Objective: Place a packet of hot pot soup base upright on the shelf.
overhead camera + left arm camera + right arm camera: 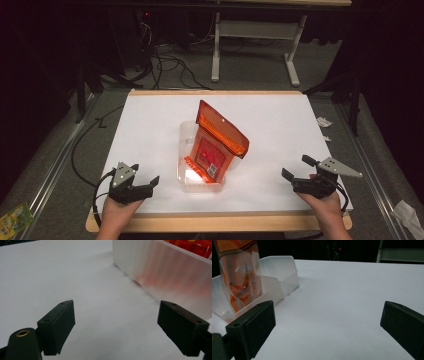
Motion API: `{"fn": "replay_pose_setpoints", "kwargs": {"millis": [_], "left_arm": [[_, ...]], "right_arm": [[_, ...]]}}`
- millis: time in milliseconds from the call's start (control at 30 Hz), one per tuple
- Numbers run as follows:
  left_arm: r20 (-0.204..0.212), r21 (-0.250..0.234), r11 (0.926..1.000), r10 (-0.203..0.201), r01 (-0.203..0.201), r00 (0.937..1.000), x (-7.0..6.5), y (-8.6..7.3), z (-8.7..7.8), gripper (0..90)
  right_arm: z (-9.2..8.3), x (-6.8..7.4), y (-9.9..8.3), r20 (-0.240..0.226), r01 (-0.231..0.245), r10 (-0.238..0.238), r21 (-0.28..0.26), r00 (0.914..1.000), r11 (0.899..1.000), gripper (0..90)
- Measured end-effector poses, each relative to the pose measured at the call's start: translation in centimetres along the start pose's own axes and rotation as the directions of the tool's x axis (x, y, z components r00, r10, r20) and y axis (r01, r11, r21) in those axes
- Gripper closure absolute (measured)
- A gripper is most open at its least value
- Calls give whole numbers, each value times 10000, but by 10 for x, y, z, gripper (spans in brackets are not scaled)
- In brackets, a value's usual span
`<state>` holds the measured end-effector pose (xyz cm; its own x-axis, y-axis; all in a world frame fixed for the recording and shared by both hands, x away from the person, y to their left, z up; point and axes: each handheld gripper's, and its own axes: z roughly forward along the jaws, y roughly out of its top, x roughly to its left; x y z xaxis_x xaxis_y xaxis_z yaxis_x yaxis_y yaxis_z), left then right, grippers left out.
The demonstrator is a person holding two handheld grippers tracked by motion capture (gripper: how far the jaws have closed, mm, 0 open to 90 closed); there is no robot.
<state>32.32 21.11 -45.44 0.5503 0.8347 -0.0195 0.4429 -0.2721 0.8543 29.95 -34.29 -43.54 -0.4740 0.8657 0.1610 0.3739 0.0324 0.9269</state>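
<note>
An orange pouch [216, 142] stands tilted inside a clear plastic bin [186, 131] in the middle of the white table top [280, 120]. My left gripper [146, 186] rests near the front left edge, open, with nothing between its jaws. In its own view the gripper [116, 322] faces the bin's frosted wall [160, 270] at the right. My right gripper [296, 167] sits near the front right, open and holding nothing. In the right gripper view, the gripper [327, 322] has the bin [279, 280] and the orange pouch [239, 267] at the upper left.
A white table leg frame [255, 45] and cables [170, 65] lie on the floor beyond the table. Paper scraps [324, 121] lie to the right of the table, a green packet [15, 218] on the floor at the left.
</note>
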Motion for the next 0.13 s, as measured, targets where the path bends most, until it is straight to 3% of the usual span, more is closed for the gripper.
{"fn": "replay_pose_setpoints", "kwargs": {"millis": [133], "left_arm": [[44,-11,10000,-47,47,10000,3,-1,-2,151]], "right_arm": [[0,-2,-1,172,-148,149,-35,9997,9999,0]]}}
